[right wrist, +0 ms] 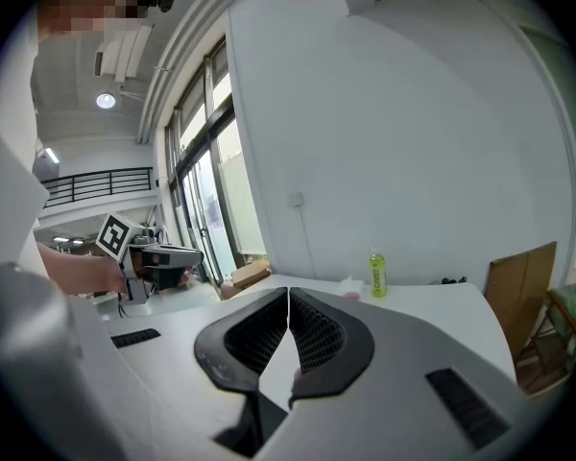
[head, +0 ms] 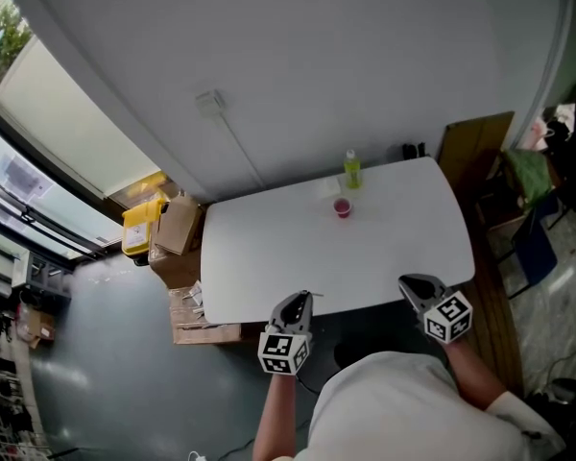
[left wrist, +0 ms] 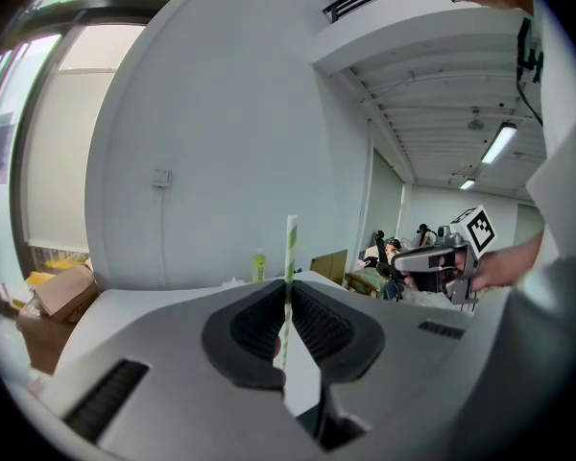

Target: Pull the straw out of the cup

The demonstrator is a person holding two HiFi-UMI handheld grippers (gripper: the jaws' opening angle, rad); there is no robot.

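A white straw with green stripes (left wrist: 290,253) stands upright between the jaws of my left gripper (left wrist: 288,301), which is shut on it; its top sticks up above the jaw tips. The small red cup (head: 342,207) sits far back on the white table (head: 269,257), next to a green bottle (head: 351,169). In the head view, my left gripper (head: 298,303) hovers at the table's near edge, far from the cup. My right gripper (head: 413,284) is at the near right edge. The right gripper view shows my right gripper (right wrist: 288,294) shut with nothing between its jaws.
Cardboard boxes (head: 178,224) and a yellow crate (head: 142,221) sit on the floor left of the table. A wooden board (head: 475,142) leans against the wall at the right, with chairs and clutter (head: 533,185) beyond it. A white wall runs behind the table.
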